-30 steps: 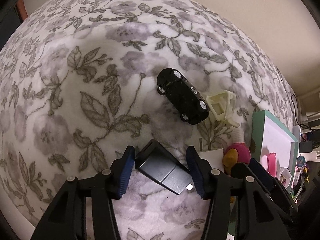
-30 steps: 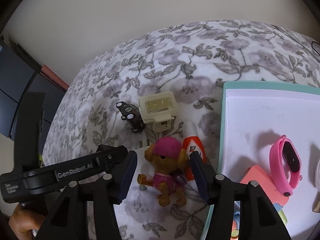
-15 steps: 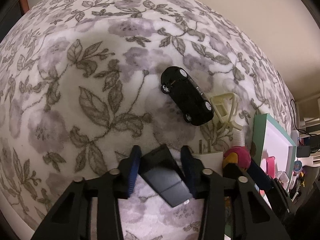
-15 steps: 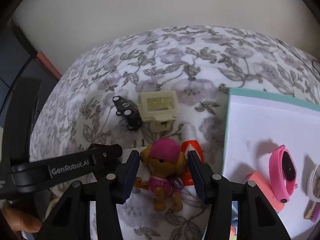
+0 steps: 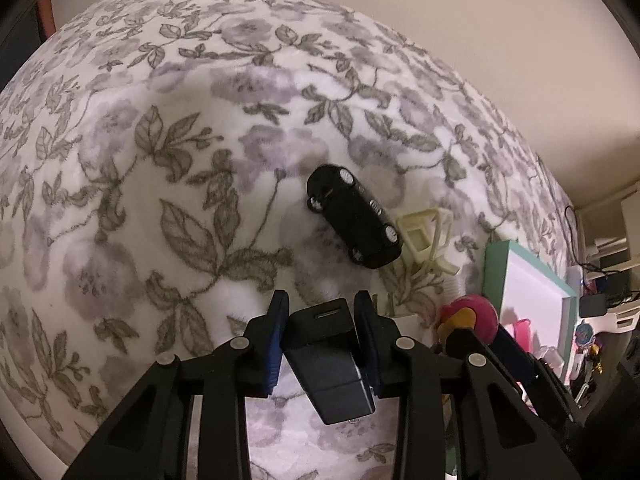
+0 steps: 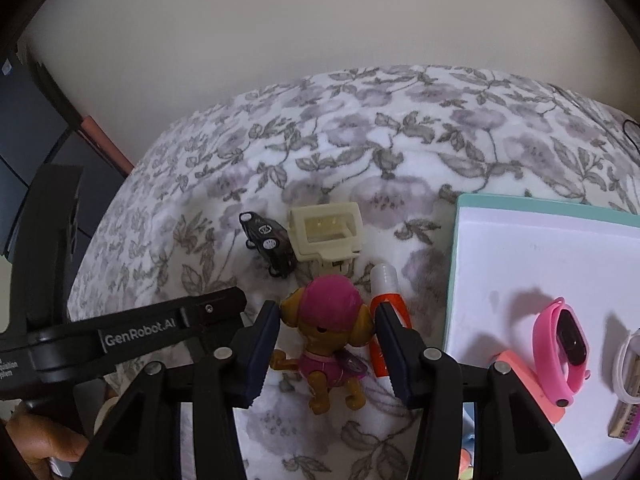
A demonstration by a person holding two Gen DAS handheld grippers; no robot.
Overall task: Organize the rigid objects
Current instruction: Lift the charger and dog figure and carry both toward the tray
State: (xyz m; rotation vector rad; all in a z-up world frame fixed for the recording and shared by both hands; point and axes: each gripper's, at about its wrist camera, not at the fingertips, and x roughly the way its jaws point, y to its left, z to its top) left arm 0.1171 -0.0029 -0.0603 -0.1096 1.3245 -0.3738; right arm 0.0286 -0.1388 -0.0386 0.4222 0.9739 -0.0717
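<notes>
Pinches with the left tool (image 5: 322, 304) a black rectangular plastic block with a narrow slot in its end face (image 5: 332, 368). Has just closed on it, and presses both blue pads flat against its two long sides. Holds the block to the left of the teal-rimmed white tray (image 5: 496, 272), outside it, over the grey floral fleece blanket (image 5: 160, 160). Cannot tell whether it hangs clear of the blanket or touches it.

Looks stiff, smooth and rather light, so probably a little slippery between the pads. Seems to reach out past the pads toward the camera, so may swing if moved fast. Better to keep the hold across the narrow width and to carry it without tilting.

Brackets with the right tool (image 6: 326, 312) a brown plastic puppy figure with a pink cap and a pink vest (image 6: 324, 344). Has narrowed a little and stands about half spread, one pad at each side of the head. Cannot tell whether the pads already press on it. Lies on the blanket near the left rim of the tray, with only a white tube with a red label (image 6: 386, 280) between.

Appears hard, light and rounded, so likely to roll out of flat pads. Safer to grip the cap at its widest part.
</notes>
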